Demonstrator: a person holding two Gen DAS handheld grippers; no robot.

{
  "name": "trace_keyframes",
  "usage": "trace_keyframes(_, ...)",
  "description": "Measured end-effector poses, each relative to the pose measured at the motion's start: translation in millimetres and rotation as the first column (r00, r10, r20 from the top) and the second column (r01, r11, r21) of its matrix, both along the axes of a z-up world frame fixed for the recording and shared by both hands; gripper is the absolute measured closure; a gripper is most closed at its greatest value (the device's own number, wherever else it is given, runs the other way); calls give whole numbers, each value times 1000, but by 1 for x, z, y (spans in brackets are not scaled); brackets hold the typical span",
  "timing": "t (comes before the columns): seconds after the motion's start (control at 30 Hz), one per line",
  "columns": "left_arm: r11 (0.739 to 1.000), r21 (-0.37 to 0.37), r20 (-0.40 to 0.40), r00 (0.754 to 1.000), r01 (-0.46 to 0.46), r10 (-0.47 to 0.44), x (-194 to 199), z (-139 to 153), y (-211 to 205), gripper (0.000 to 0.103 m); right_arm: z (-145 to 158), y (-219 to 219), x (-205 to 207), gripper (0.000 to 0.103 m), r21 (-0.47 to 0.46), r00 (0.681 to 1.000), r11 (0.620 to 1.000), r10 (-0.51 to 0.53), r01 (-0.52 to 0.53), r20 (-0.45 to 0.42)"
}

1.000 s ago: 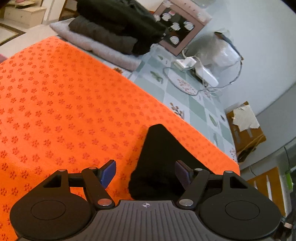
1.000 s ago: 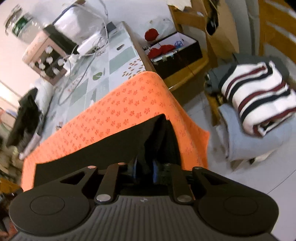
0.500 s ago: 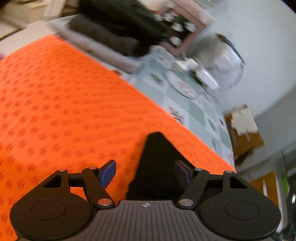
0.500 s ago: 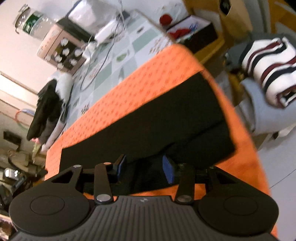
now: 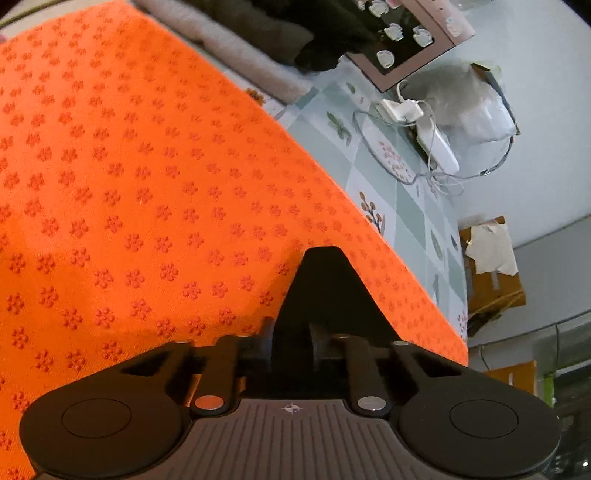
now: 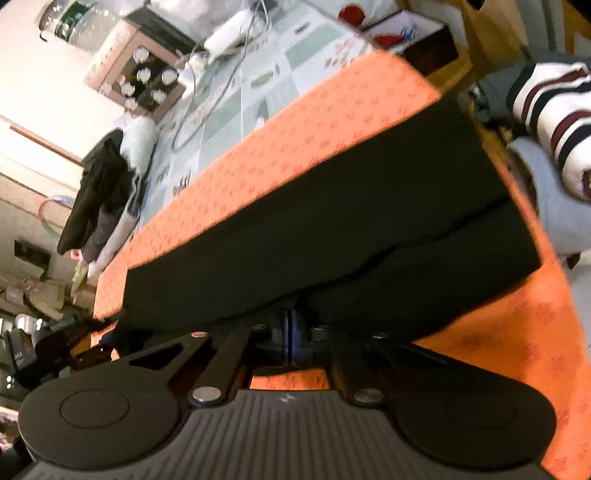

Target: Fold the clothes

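A black garment [image 6: 332, 221] lies folded in a long strip on the orange flower-patterned mat [image 6: 332, 110]. In the left wrist view only its pointed corner [image 5: 325, 291] shows on the mat [image 5: 129, 184]. My left gripper [image 5: 290, 347] is shut on that corner of the garment. My right gripper [image 6: 291, 332] is shut on the near edge of the garment, blue pads pressed together.
Beyond the mat, the tiled tablecloth [image 5: 388, 192] carries a power strip with cables [image 5: 436, 147], a plastic bag [image 5: 472, 107] and a box [image 5: 402, 33]. A pile of dark clothes [image 6: 99, 192] lies at the far end. A striped garment [image 6: 554, 122] rests beside the table's right end.
My left gripper was open around the garment's corner and has closed on it. My right gripper opened, moved back along the garment, and has closed again on its near edge.
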State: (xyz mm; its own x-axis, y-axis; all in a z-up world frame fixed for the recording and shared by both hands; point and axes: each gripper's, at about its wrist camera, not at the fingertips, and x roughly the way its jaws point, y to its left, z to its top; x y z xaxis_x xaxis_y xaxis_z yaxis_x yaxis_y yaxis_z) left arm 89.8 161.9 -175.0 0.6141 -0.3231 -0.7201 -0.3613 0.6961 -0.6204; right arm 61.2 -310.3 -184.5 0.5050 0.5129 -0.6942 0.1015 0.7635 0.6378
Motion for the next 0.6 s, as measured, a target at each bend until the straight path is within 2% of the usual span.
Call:
trace_keyframes(0.2,1000,-12,7,1000,-13,13,0,2,2,89,17,-27,4,101,-57,997,997,-59,61,40)
trace_keyframes(0.23,1000,-12,10,1000,-15,15,0,3,2,93,20,-33,4,101,-69,996,995,-71,74,47)
trace_keyframes(0.37,1000,2,20,1000,-17,17,-3,5,4,93,33,-57,-2,101,-131,988,981,-132,143,84)
trace_keyframes(0.6,997,73,4,1000,30,-31,-4,3,0,93,48,-96,-20,101,-197,957,940,-252,278,146)
